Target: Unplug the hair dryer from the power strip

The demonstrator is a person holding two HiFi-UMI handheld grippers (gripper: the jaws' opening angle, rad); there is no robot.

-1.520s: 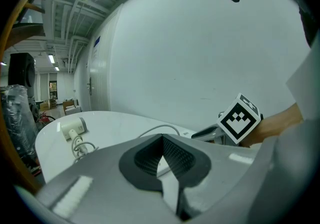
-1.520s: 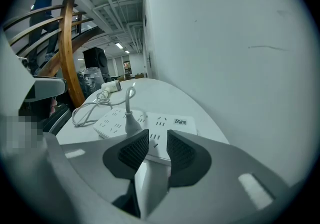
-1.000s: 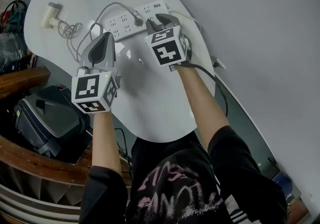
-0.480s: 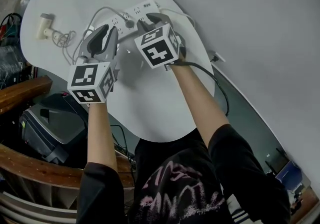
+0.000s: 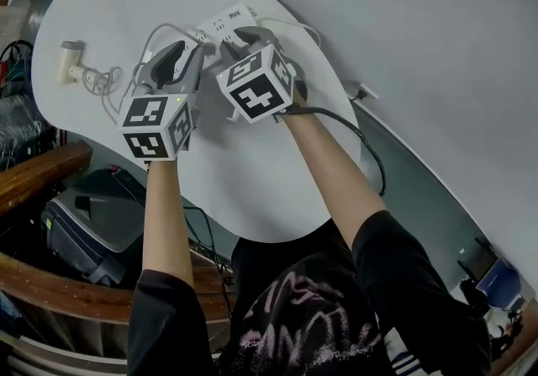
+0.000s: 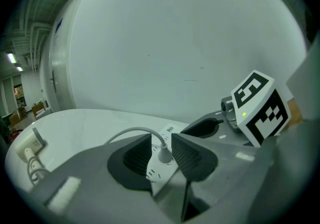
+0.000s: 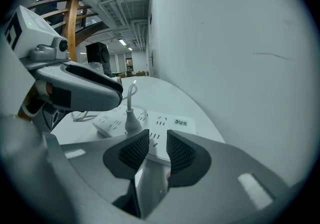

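A white power strip (image 5: 220, 23) lies at the far side of the round white table (image 5: 252, 181). One white plug (image 6: 164, 156) stands in it, and its cord (image 6: 129, 133) loops left toward the cream hair dryer (image 5: 69, 61) lying on the table's left part. My left gripper (image 5: 179, 60) is at the plug, which sits between its narrowly parted pads (image 6: 161, 149). My right gripper (image 5: 239, 36) hovers low over the strip's right part (image 7: 170, 120), just right of the plug (image 7: 132, 124). Its jaws (image 7: 158, 150) stand a little apart with nothing between them.
A grey wall rises right behind the strip. A black cable (image 5: 361, 135) hangs off the table's right edge. Left of and below the table are a dark printer-like box (image 5: 88, 227) and wooden railings (image 5: 42, 168). The two grippers are almost touching.
Both grippers have moved forward onto the strip. The left one has come from the cord's near side up to the plug. The right one has stayed over the strip's right part.
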